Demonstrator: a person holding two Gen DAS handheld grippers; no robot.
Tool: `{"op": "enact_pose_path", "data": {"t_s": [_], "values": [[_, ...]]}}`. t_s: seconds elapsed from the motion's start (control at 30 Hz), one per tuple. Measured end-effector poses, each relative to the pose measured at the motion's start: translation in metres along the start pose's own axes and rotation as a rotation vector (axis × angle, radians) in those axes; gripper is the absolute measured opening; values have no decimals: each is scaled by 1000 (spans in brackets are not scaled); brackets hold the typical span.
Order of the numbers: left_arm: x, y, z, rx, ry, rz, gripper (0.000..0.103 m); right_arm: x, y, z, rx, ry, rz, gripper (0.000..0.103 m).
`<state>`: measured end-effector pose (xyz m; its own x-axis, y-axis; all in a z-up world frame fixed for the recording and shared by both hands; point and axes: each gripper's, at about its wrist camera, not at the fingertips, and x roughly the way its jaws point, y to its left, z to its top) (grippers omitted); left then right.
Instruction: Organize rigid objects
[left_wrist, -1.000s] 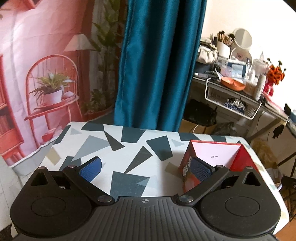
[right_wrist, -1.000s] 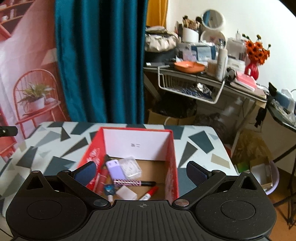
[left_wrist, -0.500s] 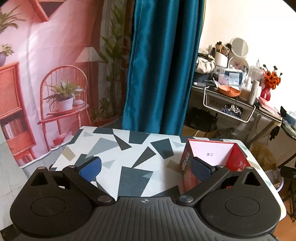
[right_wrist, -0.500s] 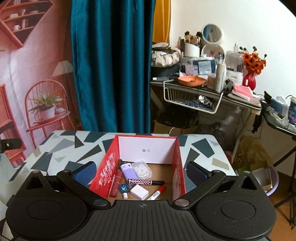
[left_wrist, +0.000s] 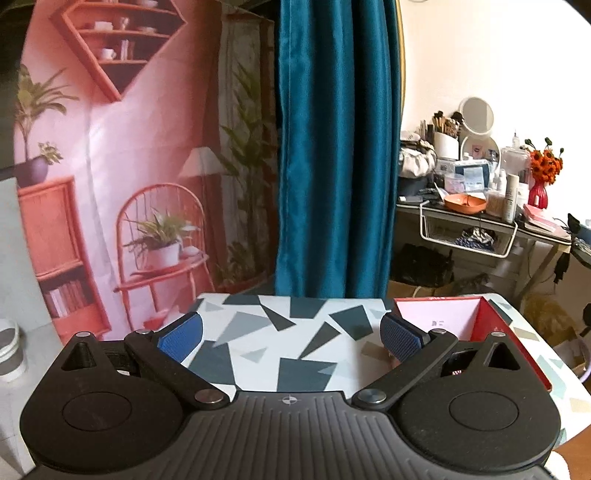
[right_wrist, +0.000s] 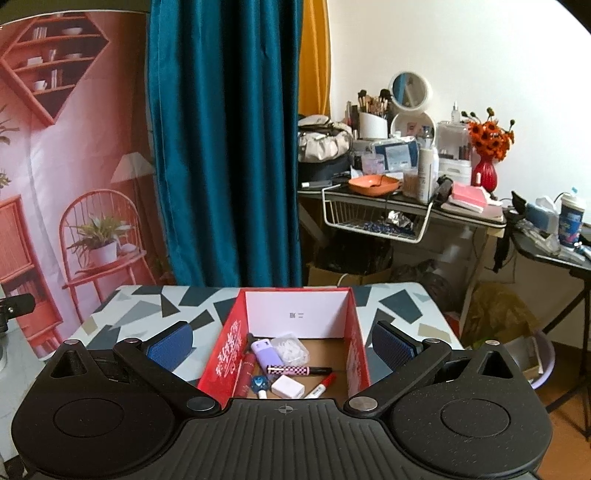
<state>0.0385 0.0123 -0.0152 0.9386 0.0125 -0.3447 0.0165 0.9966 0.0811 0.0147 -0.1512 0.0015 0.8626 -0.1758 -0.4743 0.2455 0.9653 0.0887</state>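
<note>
A red box (right_wrist: 352, 345) with a white inner back wall stands on the patterned table (right_wrist: 399, 304). Inside it lie several small items: a purple lighter-like case (right_wrist: 266, 352), a clear plastic packet (right_wrist: 290, 345), a checkered pen (right_wrist: 299, 369), a white block (right_wrist: 288, 386) and a red marker (right_wrist: 323, 384). My right gripper (right_wrist: 282, 345) is open and empty, above and in front of the box. My left gripper (left_wrist: 291, 334) is open and empty over the bare table (left_wrist: 295, 343), with the box (left_wrist: 491, 328) to its right.
A teal curtain (right_wrist: 221, 140) and a pink printed backdrop (right_wrist: 74, 155) hang behind the table. A cluttered desk (right_wrist: 406, 199) with a wire basket, a mirror and a red flower vase (right_wrist: 484, 171) stands at the right. A lavender bin (right_wrist: 543, 362) sits on the floor.
Both grippers have pulled back and up from the table, so the box and table look smaller and lower. Both stay open and empty. The box's contents have not moved.
</note>
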Motion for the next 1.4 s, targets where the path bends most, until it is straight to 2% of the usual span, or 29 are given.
{"op": "enact_pose_path", "data": {"t_s": [0.27, 0.73, 1.4], "values": [[-7, -3, 1, 6, -44, 23, 103, -9, -2, 2, 1, -27, -16, 103], [-9, 0, 2, 1, -33, 53, 103, -18, -3, 2, -5, -42, -23, 103], [-11, 3, 2, 9, -36, 41, 103, -20, -4, 2, -5, -44, -24, 103]]}}
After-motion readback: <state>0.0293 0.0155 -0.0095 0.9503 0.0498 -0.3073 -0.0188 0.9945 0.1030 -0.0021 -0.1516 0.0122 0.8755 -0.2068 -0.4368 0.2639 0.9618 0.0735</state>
